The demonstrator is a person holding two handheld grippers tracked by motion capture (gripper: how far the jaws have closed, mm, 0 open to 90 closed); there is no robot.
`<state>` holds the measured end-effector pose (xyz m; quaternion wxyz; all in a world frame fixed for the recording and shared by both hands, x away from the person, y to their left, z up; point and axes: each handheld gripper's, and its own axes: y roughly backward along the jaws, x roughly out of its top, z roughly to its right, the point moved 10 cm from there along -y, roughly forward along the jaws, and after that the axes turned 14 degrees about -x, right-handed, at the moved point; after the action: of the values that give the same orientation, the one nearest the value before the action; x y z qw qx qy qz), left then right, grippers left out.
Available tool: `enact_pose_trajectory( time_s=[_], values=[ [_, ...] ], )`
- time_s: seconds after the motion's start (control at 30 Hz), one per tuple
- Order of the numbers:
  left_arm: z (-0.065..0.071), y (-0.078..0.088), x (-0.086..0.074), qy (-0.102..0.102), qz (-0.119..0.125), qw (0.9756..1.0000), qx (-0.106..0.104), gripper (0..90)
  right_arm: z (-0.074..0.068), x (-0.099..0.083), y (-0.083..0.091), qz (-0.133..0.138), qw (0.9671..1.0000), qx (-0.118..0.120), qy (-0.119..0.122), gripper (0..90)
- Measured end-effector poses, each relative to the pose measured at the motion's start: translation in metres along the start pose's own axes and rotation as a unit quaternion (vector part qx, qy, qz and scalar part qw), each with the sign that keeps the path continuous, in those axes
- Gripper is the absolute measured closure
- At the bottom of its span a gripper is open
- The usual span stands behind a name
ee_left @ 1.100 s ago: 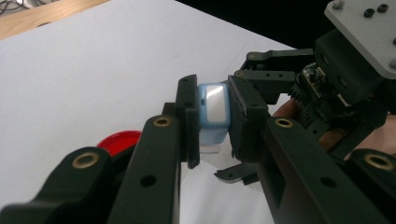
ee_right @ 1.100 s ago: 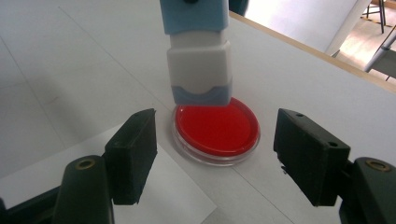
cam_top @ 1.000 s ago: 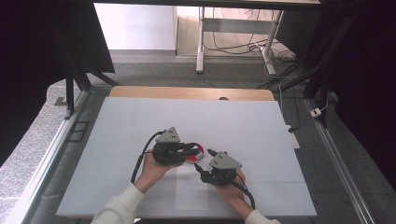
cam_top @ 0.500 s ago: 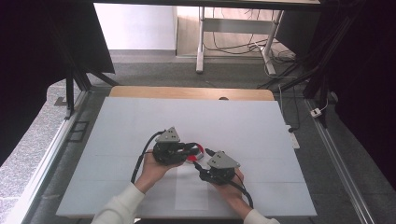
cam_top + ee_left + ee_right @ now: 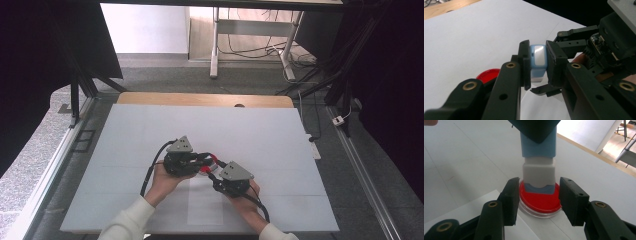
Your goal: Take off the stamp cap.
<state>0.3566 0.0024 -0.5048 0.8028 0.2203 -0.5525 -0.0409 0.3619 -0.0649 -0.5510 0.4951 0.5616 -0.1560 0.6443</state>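
Stamp body [image 5: 538,146]: smooth light-blue plastic, satin; glossy white inset on top [image 5: 539,55] catches the light. Lower collar [image 5: 539,175]: matt off-white plastic. Ink pad [image 5: 540,201]: glossy red face inside a clear plastic dish. Gripper jaws [image 5: 571,200]: matt black plastic, brass-coloured metal rivets at the pivots. Grey top plate [image 5: 236,170]: matt, plastic or metal can't be told. Table top [image 5: 150,130]: matt white sheet, smooth; bare light wood at the far edge [image 5: 200,99]. Sleeve [image 5: 127,225]: white knit cloth.

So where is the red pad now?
The red pad lies on the table near its middle, directly under the blue stamp, between the right gripper's jaws.
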Motion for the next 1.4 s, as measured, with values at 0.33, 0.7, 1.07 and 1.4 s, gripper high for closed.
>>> enact_pose_trajectory(
  time_s=[0.33,0.7,1.07,1.4],
  values=[
    [-0.0001,-0.0006,-0.0004,-0.001,-0.001,1.0000,-0.001,74.5,-0.0003,0.0006,-0.0015,-0.001,1.0000,-0.005,0.007,55.9],
    [-0.0002,-0.0004,0.0001,-0.001,0.000,1.0000,-0.001,74.5,0.0002,0.0003,-0.0024,-0.002,0.9998,-0.012,0.013,61.4],
    [-0.0006,-0.0013,-0.0006,0.000,-0.001,1.0000,0.000,74.5,-0.0002,-0.0001,-0.0031,-0.001,0.9996,-0.013,0.024,63.3],
    [-0.0003,-0.0023,-0.0012,0.000,-0.002,1.0000,0.002,74.7,-0.0004,-0.0014,-0.0037,-0.004,0.9995,-0.015,0.028,63.7]
  ],
)
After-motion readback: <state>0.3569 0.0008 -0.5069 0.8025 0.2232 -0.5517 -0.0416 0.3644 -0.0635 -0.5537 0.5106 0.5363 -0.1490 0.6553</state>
